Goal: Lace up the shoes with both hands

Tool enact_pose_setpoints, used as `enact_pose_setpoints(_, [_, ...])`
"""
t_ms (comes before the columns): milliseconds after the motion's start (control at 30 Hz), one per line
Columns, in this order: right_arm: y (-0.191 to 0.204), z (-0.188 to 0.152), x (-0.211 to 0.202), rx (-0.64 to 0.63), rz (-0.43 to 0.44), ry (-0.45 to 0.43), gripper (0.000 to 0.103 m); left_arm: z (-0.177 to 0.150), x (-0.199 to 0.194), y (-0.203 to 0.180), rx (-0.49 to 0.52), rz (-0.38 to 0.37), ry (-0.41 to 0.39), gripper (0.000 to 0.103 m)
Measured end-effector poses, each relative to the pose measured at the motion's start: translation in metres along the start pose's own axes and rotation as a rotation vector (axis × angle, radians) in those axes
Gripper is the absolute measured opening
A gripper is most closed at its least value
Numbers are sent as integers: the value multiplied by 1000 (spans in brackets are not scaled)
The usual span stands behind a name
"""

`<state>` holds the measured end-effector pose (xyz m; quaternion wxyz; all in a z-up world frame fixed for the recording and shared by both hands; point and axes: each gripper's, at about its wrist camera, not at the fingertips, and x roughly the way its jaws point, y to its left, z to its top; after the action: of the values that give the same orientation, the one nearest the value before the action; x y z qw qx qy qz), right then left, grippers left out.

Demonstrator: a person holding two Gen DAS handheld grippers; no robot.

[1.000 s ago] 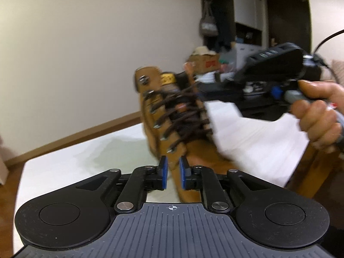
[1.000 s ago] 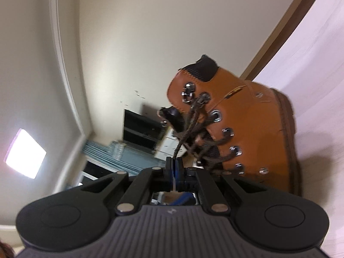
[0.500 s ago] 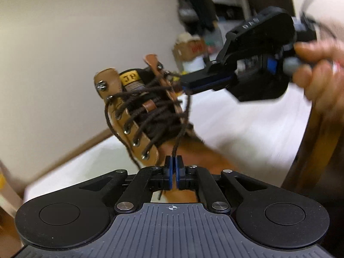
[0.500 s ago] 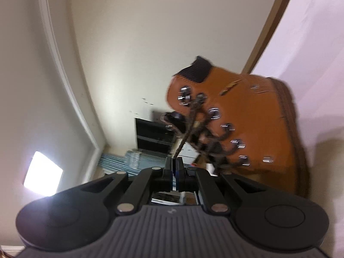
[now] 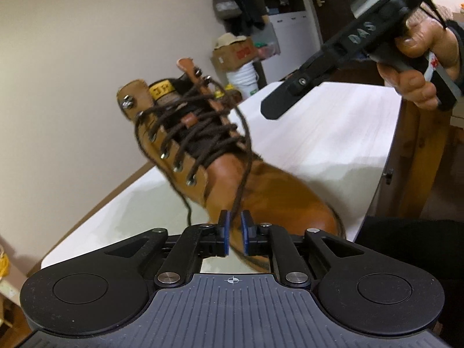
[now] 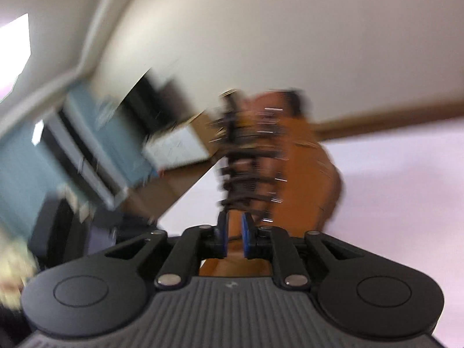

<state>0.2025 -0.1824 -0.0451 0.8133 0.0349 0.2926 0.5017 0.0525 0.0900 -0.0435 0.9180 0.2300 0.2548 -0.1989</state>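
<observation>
A tan boot [image 5: 261, 191] with dark brown laces stands tilted on the white table [image 5: 333, 133]. One loose lace end [image 5: 246, 150] runs from the top eyelets down between the blue pads of my left gripper [image 5: 235, 232]. Its jaws are opening and a gap shows on each side of the lace. A hand [image 5: 417, 87] holds my right gripper [image 5: 269, 110] up at the upper right, clear of the boot. In the blurred right wrist view, the right gripper [image 6: 234, 232] has its jaws opening with nothing between them, and the boot [image 6: 301, 168] lies beyond.
A cardboard box [image 5: 235, 55] and a white bucket [image 5: 245, 78] sit past the table's far end, under cupboards. A wooden frame [image 5: 420, 156] stands off the table's right edge. The wall runs along the left side.
My left gripper, shut on the lace half a second ago, has parted its pads. My right gripper has let go of the other lace end, risen and rolled away from the boot.
</observation>
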Motion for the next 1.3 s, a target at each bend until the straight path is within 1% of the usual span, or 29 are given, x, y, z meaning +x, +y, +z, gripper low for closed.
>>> enact_pose_setpoints(33, [11,4,9,-115,-4,39,19,-3,-1,2,-8,0,0,13])
enact_pose_setpoints(133, [30,1,24,-317,-26,101,18,-7,-2,8,-27,-5,1,14])
enact_pose_setpoints(200, [48,-4,40,-560,-61,175,18,-10,-3,12,-37,-2,-3,14])
enact_pose_setpoints(300, [66,-19,51,-859,-117,239,18,-13,-5,19,-58,-9,-13,14])
enact_pose_setpoints(333, [72,-25,57,-975,-124,270,18,-14,-4,20,-62,-9,-16,14])
enact_pose_setpoints(400, [77,-33,61,-1085,-119,311,16,-16,-3,24,-69,-10,-21,14])
enact_pose_setpoints(467, [82,-36,64,-1168,-132,318,16,-17,-3,27,-73,-10,-26,14])
enact_pose_setpoints(600, [84,-33,68,-1171,-121,344,16,-19,-3,33,-90,-10,-40,14])
enact_pose_setpoints(633, [83,-33,68,-1164,-119,352,13,-20,-4,36,-96,-7,-44,14])
enact_pose_setpoints(667, [83,-32,68,-1150,-114,362,7,-20,-4,37,-101,-4,-45,14])
enact_pose_setpoints(700, [82,-31,67,-1113,-105,383,3,-21,-5,39,-108,0,-48,14])
enact_pose_setpoints(733, [82,-30,67,-1092,-104,390,3,-21,-5,41,-115,4,-52,14])
enact_pose_setpoints(767, [81,-28,61,-1030,-111,379,3,-22,-7,44,-137,2,-59,14])
enact_pose_setpoints(867, [80,-24,49,-949,-121,342,3,-23,-12,48,-166,5,-73,14])
enact_pose_setpoints(967, [79,-18,30,-843,-146,272,3,-23,-17,47,-168,14,-73,14])
enact_pose_setpoints(1000, [76,-14,18,-769,-183,212,3,-21,-19,46,-168,22,-73,14])
enact_pose_setpoints(1033, [76,-13,17,-760,-188,205,3,-19,-20,45,-169,27,-72,14])
enact_pose_setpoints(1067, [74,-9,10,-698,-220,166,3,-17,-22,44,-171,38,-72,14])
enact_pose_setpoints(1100, [71,-3,-3,-592,-248,97,3,-13,-25,45,-175,57,-75,14])
enact_pose_setpoints(1133, [68,0,-4,-580,-250,90,3,-11,-25,46,-177,65,-77,14])
enact_pose_setpoints(1200, [65,6,-19,-442,-303,14,3,-5,-26,52,-185,63,-90,14])
enact_pose_setpoints(1300, [67,4,-31,-335,-358,-44,2,5,-25,65,-188,46,-122,14])
